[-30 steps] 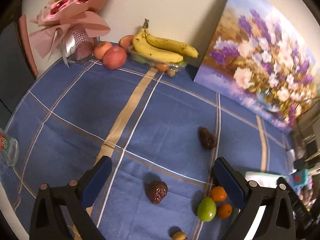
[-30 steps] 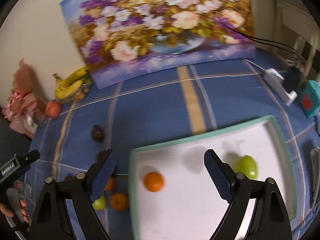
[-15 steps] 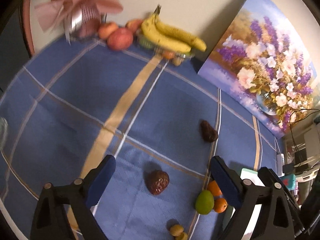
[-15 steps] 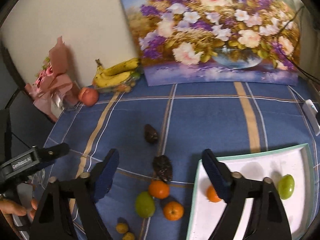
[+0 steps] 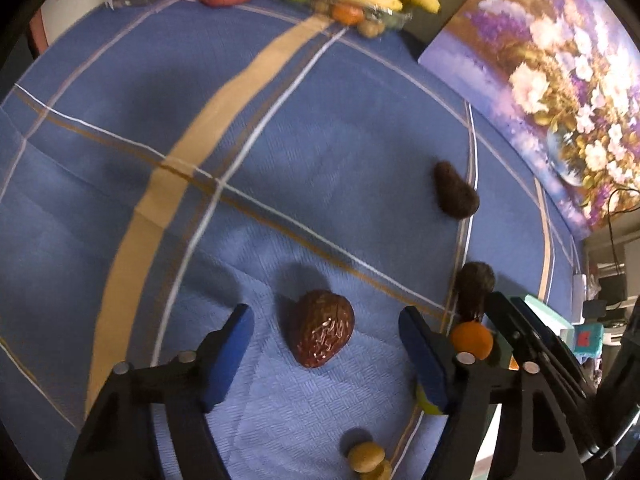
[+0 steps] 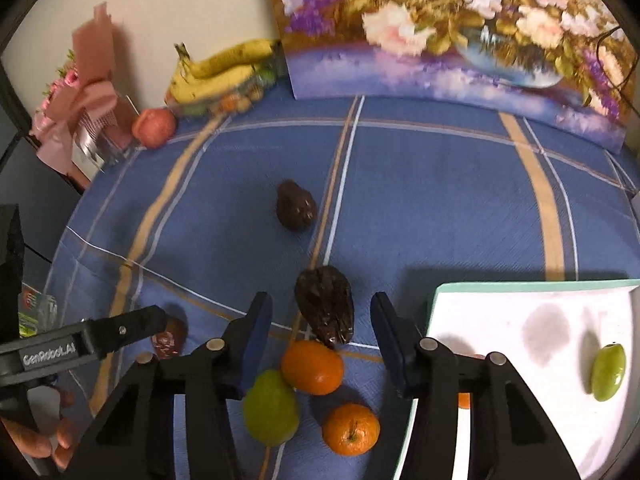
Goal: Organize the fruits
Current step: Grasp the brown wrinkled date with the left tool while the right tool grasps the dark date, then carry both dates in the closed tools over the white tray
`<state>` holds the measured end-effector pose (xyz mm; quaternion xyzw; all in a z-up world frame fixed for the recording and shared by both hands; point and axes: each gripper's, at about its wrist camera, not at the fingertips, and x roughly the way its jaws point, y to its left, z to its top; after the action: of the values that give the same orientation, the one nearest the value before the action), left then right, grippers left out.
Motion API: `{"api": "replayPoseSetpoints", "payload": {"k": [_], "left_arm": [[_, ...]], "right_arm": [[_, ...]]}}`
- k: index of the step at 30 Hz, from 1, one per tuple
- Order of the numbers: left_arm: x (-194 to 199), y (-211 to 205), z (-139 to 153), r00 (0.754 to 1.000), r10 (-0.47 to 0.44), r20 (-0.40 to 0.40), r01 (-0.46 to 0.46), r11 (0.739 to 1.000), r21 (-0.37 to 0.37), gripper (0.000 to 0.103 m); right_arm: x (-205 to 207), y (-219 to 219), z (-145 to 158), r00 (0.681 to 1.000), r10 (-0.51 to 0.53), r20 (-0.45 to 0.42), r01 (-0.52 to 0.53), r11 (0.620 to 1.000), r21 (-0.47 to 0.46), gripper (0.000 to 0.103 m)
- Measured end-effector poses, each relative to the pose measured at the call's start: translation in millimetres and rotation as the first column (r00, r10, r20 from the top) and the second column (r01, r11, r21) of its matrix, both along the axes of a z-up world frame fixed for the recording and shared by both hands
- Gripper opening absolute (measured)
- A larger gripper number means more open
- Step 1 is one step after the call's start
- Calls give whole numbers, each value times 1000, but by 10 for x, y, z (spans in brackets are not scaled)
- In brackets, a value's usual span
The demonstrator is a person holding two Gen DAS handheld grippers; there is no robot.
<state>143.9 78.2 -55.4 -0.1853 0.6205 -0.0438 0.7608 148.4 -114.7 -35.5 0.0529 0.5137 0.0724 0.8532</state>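
Three oranges [image 6: 312, 367], two green fruits [image 6: 271, 408], three dark dates [image 6: 325, 307], two nuts [image 5: 365, 456], one tray [image 6: 520, 304].

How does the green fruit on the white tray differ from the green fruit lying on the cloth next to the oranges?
The green fruit on the tray is slimmer and lies alone on the white tray, well to the right; the green fruit on the cloth looks rounder and bulkier, sits on the blue tablecloth against an orange, and is partly hidden by the right gripper. Both are yellow-green and ungripped.
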Motion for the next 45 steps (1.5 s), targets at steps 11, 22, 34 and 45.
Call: {"api": "replayPoseSetpoints", "payload": {"k": [11,22,34,45], "left_arm": [[16,-61,-92,1000,-17,-18,17,1000,15,38],[12,-21,279,995,-20,93,19,1000,14,38],[-131,-167,862,972,-60,229,57,998,21,38],[-313,-584,1147,944,-159,291,152,987,46,38]], "right_arm": [[105,96,-243,999,11,-35,-13,999,-43,45],[47,11,-25,1000,-10,28,11,1000,-15,39],[-298,-394,677,988,-116,104,114,993,21,39],[-718,-797,831,975,-205,85,203,979,31,39]]}}
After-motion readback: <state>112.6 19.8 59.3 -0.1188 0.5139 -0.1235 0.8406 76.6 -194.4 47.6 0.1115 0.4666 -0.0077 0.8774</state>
